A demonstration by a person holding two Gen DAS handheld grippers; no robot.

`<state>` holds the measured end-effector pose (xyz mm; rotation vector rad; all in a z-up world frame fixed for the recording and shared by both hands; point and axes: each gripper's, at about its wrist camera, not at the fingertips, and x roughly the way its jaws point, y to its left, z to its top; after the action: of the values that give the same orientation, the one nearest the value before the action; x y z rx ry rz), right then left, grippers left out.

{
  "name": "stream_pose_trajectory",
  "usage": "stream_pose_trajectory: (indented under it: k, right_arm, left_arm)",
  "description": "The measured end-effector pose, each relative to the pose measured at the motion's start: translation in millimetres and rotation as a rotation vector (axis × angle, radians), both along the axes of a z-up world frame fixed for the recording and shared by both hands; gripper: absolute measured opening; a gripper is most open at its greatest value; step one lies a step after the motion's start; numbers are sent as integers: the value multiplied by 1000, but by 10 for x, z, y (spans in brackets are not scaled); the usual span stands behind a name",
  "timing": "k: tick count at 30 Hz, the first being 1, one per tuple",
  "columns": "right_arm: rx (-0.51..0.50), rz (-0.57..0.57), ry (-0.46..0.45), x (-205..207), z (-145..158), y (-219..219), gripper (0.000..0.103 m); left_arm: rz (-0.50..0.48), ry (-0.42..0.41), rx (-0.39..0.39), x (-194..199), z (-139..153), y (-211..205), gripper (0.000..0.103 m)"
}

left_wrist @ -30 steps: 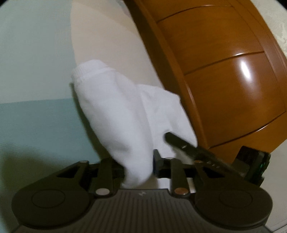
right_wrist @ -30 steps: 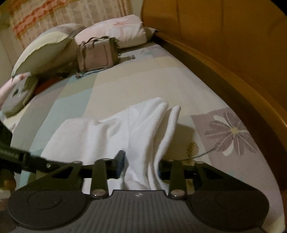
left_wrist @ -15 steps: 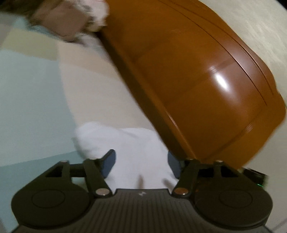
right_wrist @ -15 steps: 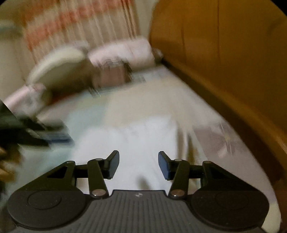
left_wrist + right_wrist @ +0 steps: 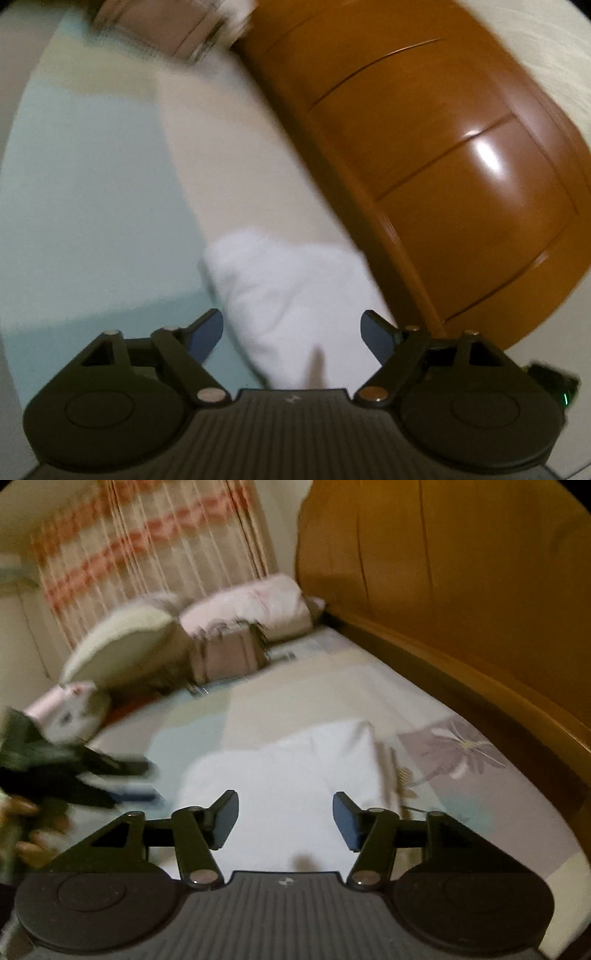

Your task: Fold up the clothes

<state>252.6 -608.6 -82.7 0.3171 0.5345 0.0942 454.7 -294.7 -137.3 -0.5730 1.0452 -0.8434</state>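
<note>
Both hand-held grippers stand wide and empty over the bed (image 5: 491,812). From the left wrist view, the left hand-held gripper (image 5: 291,334) has its two blue-padded fingers (image 5: 207,334) spread well apart, with nothing between them but the white cloth (image 5: 295,295) lying on the sheet below. That cloth lies near the wooden headboard (image 5: 461,192), on the pale band of the sheet, just beside the light blue patch. From the right wrist view, the right hand-held gripper (image 5: 284,819) is also spread wide, gripping nothing, and the same cloth (image 5: 295,775) lies flat under and ahead of it, looking like a tidy folded rectangle with one layer over another. A purple flower print (image 5: 465,749) sits on the sheet to the right of the cloth, close to the headboard (image 5: 461,590). At the left edge of that view the other gripper shows as a dark blur (image 5: 74,771), with a person's fingers (image 5: 33,830) beside it; it is too smeared to read more. At the far end of the bed there are pillows (image 5: 251,609), a small pinkish bag (image 5: 229,653) just in front of them, and a striped curtain (image 5: 147,554) behind. Both views are blurred by motion.
</note>
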Motion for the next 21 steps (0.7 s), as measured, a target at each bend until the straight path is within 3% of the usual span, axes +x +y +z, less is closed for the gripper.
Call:
stream_pose_trajectory:
  k: [2,6,12,14,18,21]
  right_arm:
    - [29,11,-12,-34,20,49,63]
    - [28,39,9,-86,1,158,66]
    - [-220,3,36,-53,-77,352,68]
    - [-247,-2,34,8,-122,345,72]
    - [-188,-32,115,169,-387,204,72]
    - [-166,-30,87,96,-401,173,72]
  left_arm:
    - [-7,68,-20,96,-124,-94,81]
    - [18,-82,11,11,115,-147,82]
    - [56,-307,56,-117,474,-226,82]
    - [69,-382,72,-159,594,-252,82]
    - [-88,-456,75,-275,732,-603,83]
    - [-191,-457,113,-362,600,-893,84]
